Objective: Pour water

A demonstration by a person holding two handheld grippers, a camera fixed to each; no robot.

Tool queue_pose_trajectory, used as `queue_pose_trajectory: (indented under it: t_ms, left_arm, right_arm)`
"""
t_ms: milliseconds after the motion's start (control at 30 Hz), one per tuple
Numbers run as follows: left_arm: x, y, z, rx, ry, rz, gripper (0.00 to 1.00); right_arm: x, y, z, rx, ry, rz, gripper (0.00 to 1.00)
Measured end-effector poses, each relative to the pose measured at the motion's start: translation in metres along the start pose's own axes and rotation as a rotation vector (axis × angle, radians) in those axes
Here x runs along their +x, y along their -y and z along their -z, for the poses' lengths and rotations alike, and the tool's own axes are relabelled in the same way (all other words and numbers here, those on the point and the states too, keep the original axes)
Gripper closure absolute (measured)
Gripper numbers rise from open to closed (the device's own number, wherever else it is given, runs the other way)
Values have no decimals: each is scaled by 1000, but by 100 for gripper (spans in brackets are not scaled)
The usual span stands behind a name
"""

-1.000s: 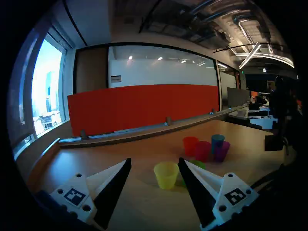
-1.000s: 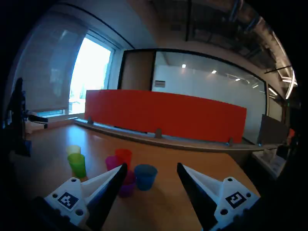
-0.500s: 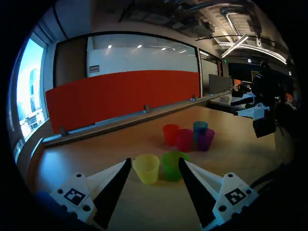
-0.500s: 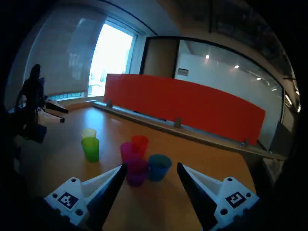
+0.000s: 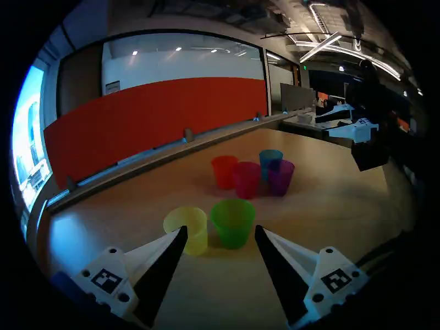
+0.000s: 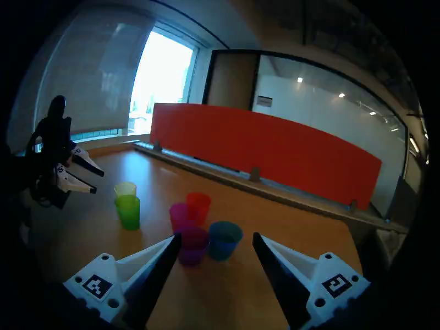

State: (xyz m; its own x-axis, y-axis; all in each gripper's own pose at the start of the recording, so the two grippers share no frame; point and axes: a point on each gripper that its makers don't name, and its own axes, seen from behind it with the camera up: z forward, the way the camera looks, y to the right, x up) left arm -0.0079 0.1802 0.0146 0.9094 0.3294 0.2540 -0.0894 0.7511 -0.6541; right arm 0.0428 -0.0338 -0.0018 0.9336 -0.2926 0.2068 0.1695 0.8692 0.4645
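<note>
**Both hand-held grippers open and empty, cups waiting on the counter**

Your left hand-held gripper (image 5: 221,235) is wide open and holds nothing. The green cup (image 5: 233,221) stands just ahead at 12 o'clock, and the yellow cup (image 5: 187,230) is just beside it at 11 o'clock. Your right hand-held gripper (image 6: 216,237) is wide open and empty too, with the purple cup (image 6: 192,246) at 11 o'clock and the blue cup (image 6: 224,240) at 12 o'clock, near its tips. All the cups stand upright on the counter (image 5: 330,203). You cannot tell if any cup has water in it. They look like thin plastic cups: light, easy to knock over, and soft enough to squash. Take one by the middle of its side, under the rim, and squeeze gently.
</note>
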Motion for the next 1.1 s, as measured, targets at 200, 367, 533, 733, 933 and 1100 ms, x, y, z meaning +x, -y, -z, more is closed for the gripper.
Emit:
queue_pose_trajectory:
  t_ms: [200,367,533,733,933,1100]
  left_arm:
    - [-8,-6,-15,-37,43,-6,9]
    - [-19,-10,-27,-59,86,-14,9]
    - [-28,-13,-37,-74,113,-28,9]
    - [-38,-17,-49,-91,138,-40,9]
    - [-41,-18,-60,-97,144,-42,9]
    - [-41,-16,-69,-96,140,-38,9]
  right_arm:
    - [-3,-3,-3,6,13,13,0]
    - [-6,-6,-7,6,20,17,0]
    - [-8,-8,-11,7,25,17,0]
    - [-11,-10,-16,6,31,17,0]
    - [-13,-12,-19,4,36,18,0]
    - [-15,-15,-19,2,39,20,0]
